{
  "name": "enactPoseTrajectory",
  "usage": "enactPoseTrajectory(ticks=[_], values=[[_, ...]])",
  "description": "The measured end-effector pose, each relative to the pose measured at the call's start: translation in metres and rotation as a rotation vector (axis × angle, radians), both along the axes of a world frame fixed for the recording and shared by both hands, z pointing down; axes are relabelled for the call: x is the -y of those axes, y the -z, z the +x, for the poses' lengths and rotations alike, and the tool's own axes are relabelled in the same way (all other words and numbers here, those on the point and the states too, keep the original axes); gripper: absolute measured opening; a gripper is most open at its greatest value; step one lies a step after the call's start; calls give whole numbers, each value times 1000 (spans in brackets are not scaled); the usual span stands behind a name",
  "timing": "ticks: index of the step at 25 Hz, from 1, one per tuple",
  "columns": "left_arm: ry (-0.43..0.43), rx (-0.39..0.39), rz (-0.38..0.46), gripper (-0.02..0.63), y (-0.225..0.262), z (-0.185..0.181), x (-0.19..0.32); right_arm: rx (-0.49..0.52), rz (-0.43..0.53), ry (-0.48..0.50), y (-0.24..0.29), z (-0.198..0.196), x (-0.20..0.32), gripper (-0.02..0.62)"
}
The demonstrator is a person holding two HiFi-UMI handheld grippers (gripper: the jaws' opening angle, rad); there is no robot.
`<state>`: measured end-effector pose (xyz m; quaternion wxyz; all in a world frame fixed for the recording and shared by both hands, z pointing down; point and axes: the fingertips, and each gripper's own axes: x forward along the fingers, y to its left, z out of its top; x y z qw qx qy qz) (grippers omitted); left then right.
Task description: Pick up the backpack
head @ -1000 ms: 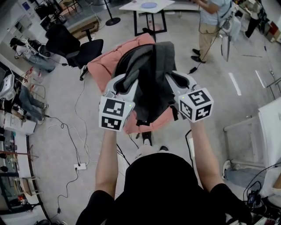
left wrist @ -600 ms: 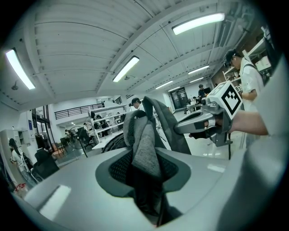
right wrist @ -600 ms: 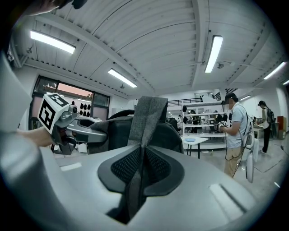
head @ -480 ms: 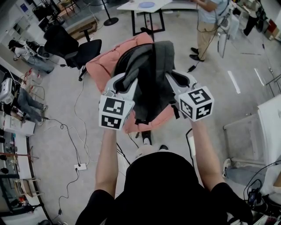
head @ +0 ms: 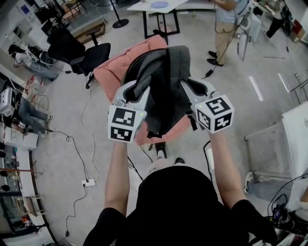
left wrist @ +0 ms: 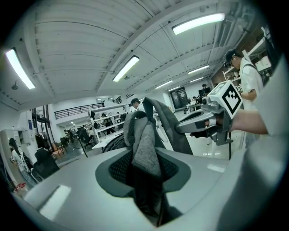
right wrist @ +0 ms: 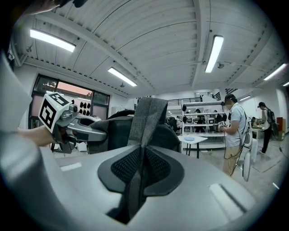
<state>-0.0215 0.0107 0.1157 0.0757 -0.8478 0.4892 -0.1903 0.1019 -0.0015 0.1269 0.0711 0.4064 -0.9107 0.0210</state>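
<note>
A dark grey backpack (head: 161,89) hangs lifted between my two grippers, above a pink beanbag (head: 111,71). My left gripper (head: 138,92) is shut on its left shoulder strap (left wrist: 145,146), which runs up out of the jaws in the left gripper view. My right gripper (head: 188,87) is shut on the other grey strap (right wrist: 144,124), pinched flat between the pads in the right gripper view. The bag's body (right wrist: 117,131) shows behind that strap. Each gripper appears in the other's view, the right gripper (left wrist: 205,122) and the left gripper (right wrist: 74,128).
A black office chair (head: 79,50) stands to the left of the beanbag. A small table (head: 161,9) is behind it. A person (head: 231,24) stands at the upper right. Cables (head: 84,144) trail across the floor on the left. A white cabinet (head: 288,149) is at the right.
</note>
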Motion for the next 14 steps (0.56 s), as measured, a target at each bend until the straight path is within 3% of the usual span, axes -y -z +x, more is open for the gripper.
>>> enactPoseTrajectory(ticks=[14], values=[[-8, 11, -3, 97, -3, 2, 4, -2, -10, -13, -6, 4, 2, 38]])
